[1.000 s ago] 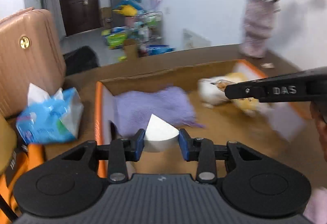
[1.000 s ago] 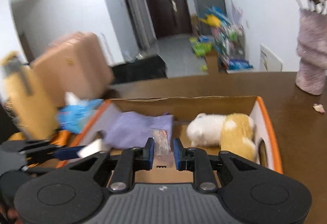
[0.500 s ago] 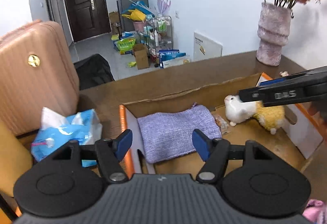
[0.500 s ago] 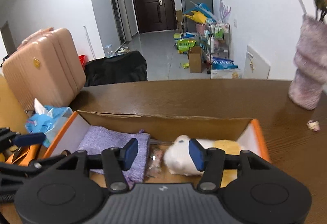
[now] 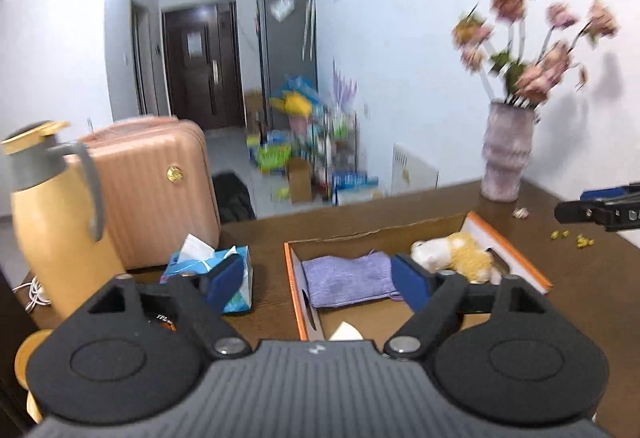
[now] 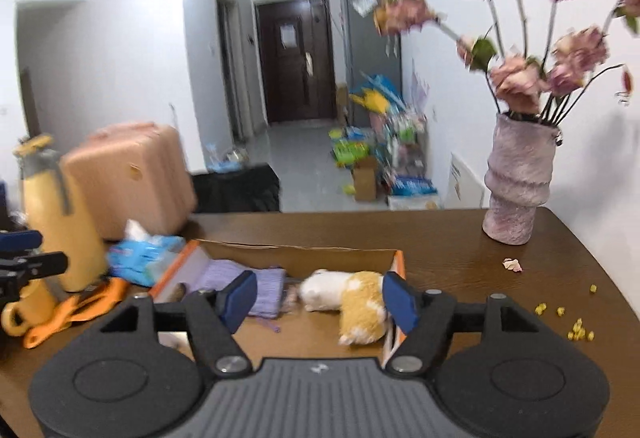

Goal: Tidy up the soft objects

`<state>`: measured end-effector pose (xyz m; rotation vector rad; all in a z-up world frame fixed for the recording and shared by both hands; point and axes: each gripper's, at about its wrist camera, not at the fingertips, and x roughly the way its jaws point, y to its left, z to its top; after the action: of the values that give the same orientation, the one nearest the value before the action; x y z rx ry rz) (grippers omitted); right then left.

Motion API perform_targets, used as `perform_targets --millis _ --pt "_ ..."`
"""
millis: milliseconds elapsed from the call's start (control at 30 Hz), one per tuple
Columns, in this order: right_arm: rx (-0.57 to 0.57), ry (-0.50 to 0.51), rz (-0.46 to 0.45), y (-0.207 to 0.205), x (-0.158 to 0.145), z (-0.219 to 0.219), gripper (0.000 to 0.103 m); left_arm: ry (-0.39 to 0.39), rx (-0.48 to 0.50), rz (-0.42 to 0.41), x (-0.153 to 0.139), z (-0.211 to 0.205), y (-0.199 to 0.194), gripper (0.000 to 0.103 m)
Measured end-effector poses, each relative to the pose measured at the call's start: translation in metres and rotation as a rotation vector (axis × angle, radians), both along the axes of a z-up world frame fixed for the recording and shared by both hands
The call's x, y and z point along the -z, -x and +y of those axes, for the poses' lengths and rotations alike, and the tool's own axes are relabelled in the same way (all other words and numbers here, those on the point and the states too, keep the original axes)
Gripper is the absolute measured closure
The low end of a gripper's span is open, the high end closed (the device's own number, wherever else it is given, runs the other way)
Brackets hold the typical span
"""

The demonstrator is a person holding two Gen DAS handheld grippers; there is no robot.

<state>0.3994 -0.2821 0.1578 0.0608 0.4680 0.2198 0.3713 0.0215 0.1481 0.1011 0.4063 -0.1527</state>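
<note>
Both hand-held grippers have lifted and drawn back from the cardboard box (image 6: 394, 262) since a second ago, when the left pinched a white scrap and the right a small clear packet; now the left hand-held gripper (image 5: 320, 280) and the right hand-held gripper (image 6: 320, 296) hover above the near end of the box, jaws opening wide and nothing between the blue pads. Ahead and below both of them, on the brown table (image 6: 460, 238), the shallow orange-edged box lies with its long axis running left to right across the view. Inside it, a purple knitted cloth (image 5: 346, 278) rests flat at the left end, just ahead of the left hand-held gripper, while a white-and-tan plush toy (image 6: 348, 298) lies on its side at the right end, nearer the right hand-held gripper, its body stretched along the box. A small clear packet (image 6: 289, 298), too blurred to read, sits between cloth and toy, and a white scrap (image 5: 346, 332) shows at the box's near edge. Left of the box, a blue tissue pack (image 5: 208, 270) sits on the table beside a yellow jug (image 5: 52, 222), still outside the box and closest to the left hand, a likely next pickup. A vase of pink flowers (image 6: 516, 182) stands well apart at the table's far right.
</note>
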Motion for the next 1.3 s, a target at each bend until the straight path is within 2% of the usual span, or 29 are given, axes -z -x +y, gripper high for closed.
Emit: perform_targets --millis 100,167,267,333,433,533,667,800,900,967,1033,1100,1200,1300 --pt "-0.052 -0.019 -0.07 0.064 0.017 0.004 0.027 -0.061 -0.024 -0.065 0.028 -0.006 0.056 0.019" --pt "-0.057 -0.01 -0.105 0.104 0.035 0.009 0.027 -0.052 -0.026 -0.097 0.051 -0.008 0.097 0.019" --pt "-0.066 0.03 -0.152 0.162 0.065 0.018 0.026 -0.009 -0.025 -0.083 0.081 -0.009 0.143 0.017" --pt "-0.088 0.062 -0.176 0.197 0.088 0.026 0.023 -0.017 -0.038 -0.057 0.103 -0.012 0.169 0.017" --pt "-0.115 0.075 -0.138 0.232 0.116 0.038 0.023 -0.01 -0.06 0.018 0.128 -0.011 0.194 0.017" --pt "-0.136 0.034 -0.06 0.25 0.136 0.04 0.025 0.061 -0.052 0.099 0.141 -0.002 0.206 0.017" --pt "-0.169 -0.012 -0.024 0.258 0.143 0.044 0.032 0.045 -0.061 0.102 0.143 0.0 0.205 0.017" --pt "-0.188 -0.065 -0.054 0.247 0.133 0.049 0.043 0.074 -0.063 0.095 0.14 0.003 0.19 0.018" --pt "-0.201 -0.135 -0.028 0.22 0.125 0.053 0.047 0.105 -0.061 0.096 0.137 0.008 0.17 0.02" --pt "-0.203 -0.163 0.019 0.192 0.122 0.059 0.05 0.143 -0.07 0.105 0.134 0.016 0.144 0.025" --pt "-0.219 -0.201 0.076 0.155 0.121 0.067 0.055 0.164 -0.076 0.124 0.133 0.022 0.112 0.039" --pt "-0.243 -0.226 0.13 0.12 0.123 0.078 0.06 0.185 -0.058 0.146 0.133 0.027 0.081 0.045" --pt "-0.258 -0.263 0.228 0.062 0.132 0.097 0.064 0.242 0.012 0.227 0.138 0.033 0.026 0.045" --pt "-0.204 -0.266 0.294 0.016 0.143 0.11 0.063 0.324 0.053 0.3 0.15 0.041 -0.011 0.047"
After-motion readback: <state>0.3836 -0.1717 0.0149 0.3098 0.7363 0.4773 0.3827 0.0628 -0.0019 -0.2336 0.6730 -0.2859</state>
